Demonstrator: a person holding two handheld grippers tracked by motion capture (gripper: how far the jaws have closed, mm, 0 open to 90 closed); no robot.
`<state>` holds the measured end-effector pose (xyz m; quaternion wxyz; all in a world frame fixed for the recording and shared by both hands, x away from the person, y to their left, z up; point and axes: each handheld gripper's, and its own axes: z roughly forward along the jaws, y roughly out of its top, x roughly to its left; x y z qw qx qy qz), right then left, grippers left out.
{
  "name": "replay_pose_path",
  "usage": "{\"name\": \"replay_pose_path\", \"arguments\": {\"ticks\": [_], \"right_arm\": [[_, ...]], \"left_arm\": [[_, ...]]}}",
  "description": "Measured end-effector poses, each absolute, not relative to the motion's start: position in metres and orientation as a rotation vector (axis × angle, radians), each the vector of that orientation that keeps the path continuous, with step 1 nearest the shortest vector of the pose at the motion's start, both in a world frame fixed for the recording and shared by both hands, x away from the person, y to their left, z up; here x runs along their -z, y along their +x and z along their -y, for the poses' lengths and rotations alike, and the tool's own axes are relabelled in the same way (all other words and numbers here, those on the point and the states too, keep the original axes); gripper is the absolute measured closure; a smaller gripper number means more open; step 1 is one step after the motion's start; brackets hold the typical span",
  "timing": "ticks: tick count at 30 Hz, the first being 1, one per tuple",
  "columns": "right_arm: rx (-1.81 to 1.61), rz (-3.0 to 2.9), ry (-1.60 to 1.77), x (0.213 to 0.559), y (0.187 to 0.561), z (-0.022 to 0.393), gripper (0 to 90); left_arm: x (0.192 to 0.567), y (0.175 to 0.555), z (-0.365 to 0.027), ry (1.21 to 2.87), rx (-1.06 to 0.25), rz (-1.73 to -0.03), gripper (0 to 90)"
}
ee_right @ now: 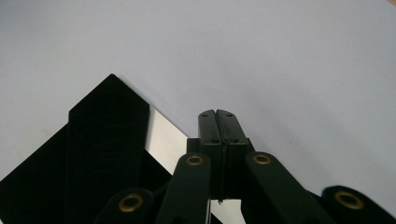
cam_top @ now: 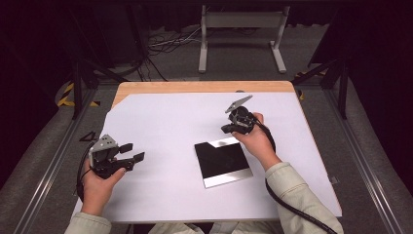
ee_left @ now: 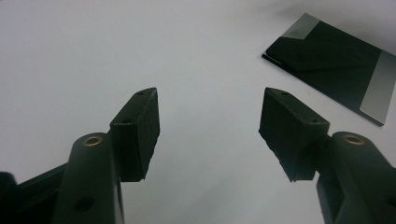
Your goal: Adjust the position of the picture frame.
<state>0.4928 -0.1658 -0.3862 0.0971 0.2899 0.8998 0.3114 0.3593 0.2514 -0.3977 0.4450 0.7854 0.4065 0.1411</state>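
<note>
The plate lies on the sheet; left gripper left of it; right gripper behind it

This is a lab or test room set up for recording, not a home. A wooden worktop in the middle of the frame carries a plain white sheet. Metal rails run along the grey carpeted floor at left and right. Loose cables lie at the upper centre beside a grey metal stand, with yellow-black hazard tape at the left and dark surroundings behind.
</note>
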Motion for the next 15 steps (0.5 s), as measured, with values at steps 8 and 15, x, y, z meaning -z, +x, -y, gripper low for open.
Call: {"name": "replay_pose_path", "arguments": {"ticks": [8,15], "right_arm": [[-0.899,-2.677,0.89,0.398,0.5,0.163,90.0],[-0.87,-2.701,0.9,0.413,0.504,0.161,90.0]], "left_arm": [[0.399,0.36,-0.251,1.952,-0.345,-1.006,38.5],[0.4,0.361,-0.249,1.957,-0.342,-1.007,38.4]]}}
